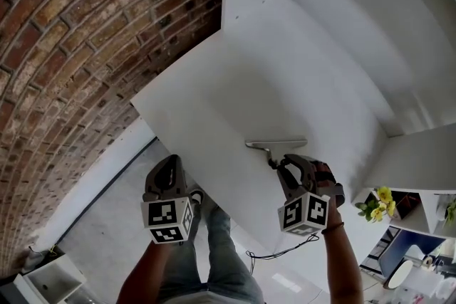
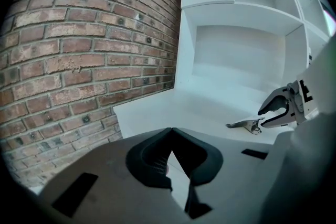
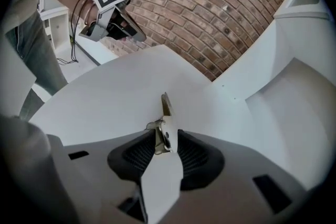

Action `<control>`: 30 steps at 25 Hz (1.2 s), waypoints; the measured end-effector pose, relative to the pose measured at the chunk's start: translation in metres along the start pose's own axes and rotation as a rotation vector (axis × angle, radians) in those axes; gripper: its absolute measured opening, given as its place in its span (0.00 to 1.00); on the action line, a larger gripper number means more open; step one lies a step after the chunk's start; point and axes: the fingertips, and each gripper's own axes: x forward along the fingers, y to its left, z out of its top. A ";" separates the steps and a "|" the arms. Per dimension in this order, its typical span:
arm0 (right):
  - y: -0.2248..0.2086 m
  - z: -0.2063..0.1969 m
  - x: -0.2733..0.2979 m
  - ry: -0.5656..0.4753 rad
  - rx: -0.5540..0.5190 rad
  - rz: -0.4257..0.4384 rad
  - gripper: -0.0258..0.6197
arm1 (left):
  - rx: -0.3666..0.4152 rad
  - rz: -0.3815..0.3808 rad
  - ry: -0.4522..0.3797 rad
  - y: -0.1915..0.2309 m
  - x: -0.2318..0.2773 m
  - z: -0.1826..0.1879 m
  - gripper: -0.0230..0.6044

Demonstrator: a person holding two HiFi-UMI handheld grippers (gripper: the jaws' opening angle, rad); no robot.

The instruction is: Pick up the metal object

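Your right gripper (image 3: 167,137) has its jaws pressed onto the metal bracket (image 3: 165,105) near the table's (image 1: 214,96) front edge, apparently not yet lifted, so only the lift remains, while your left gripper (image 2: 170,150) hangs closed and empty.

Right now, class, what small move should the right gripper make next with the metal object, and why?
Probably lift the right gripper straight up slightly: its jaws look closed on the stem of the silver T-shaped metal object, which lies on the white table.
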 end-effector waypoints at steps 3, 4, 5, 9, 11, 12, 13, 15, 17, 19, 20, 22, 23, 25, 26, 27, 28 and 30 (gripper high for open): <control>0.001 0.002 0.004 0.008 -0.024 0.001 0.24 | -0.011 0.009 0.000 0.002 0.000 -0.001 0.05; 0.001 0.002 0.005 0.011 -0.033 0.004 0.23 | -0.015 0.010 0.000 0.002 0.001 -0.001 0.06; 0.002 0.003 0.006 0.015 -0.041 0.007 0.22 | -0.019 0.012 0.000 0.002 0.001 -0.001 0.06; 0.002 0.005 0.009 0.025 -0.057 0.008 0.20 | -0.036 0.019 0.001 0.004 0.002 0.000 0.06; 0.001 0.005 0.010 0.029 -0.063 0.003 0.17 | -0.036 0.020 0.002 0.006 0.002 0.000 0.06; 0.001 0.005 0.010 0.032 -0.067 0.002 0.17 | -0.036 0.020 0.002 0.006 0.003 0.000 0.06; 0.001 0.005 0.010 0.035 -0.071 0.002 0.16 | -0.036 0.020 0.002 0.007 0.003 0.000 0.06; 0.001 0.006 0.010 0.042 -0.080 0.002 0.16 | -0.039 0.024 0.002 0.011 0.003 0.000 0.06; 0.001 0.006 0.010 0.048 -0.088 0.005 0.15 | -0.043 0.027 0.002 0.014 0.004 0.001 0.06; 0.001 0.006 0.011 0.056 -0.096 0.009 0.15 | -0.045 0.029 0.003 0.015 0.004 0.002 0.06; 0.001 0.006 0.011 0.059 -0.101 0.010 0.15 | -0.045 0.029 0.003 0.016 0.004 0.002 0.06; 0.000 0.007 0.011 0.066 -0.110 0.010 0.14 | -0.041 0.029 0.001 0.017 0.003 0.004 0.06; -0.001 0.007 0.011 0.068 -0.113 0.009 0.14 | -0.039 0.030 0.000 0.017 0.003 0.005 0.06; -0.004 0.008 0.010 0.068 -0.118 0.003 0.12 | -0.037 0.031 -0.004 0.019 0.003 0.008 0.05; -0.007 0.010 0.010 0.067 -0.119 -0.002 0.12 | -0.036 0.032 -0.006 0.020 0.002 0.010 0.06; -0.009 0.011 0.010 0.066 -0.120 -0.008 0.10 | -0.036 0.034 -0.007 0.021 0.002 0.011 0.06; -0.011 0.012 0.010 0.066 -0.123 -0.013 0.09 | -0.037 0.035 -0.008 0.022 0.002 0.012 0.05; -0.014 0.013 0.010 0.067 -0.129 -0.017 0.08 | -0.038 0.036 -0.010 0.024 0.001 0.016 0.06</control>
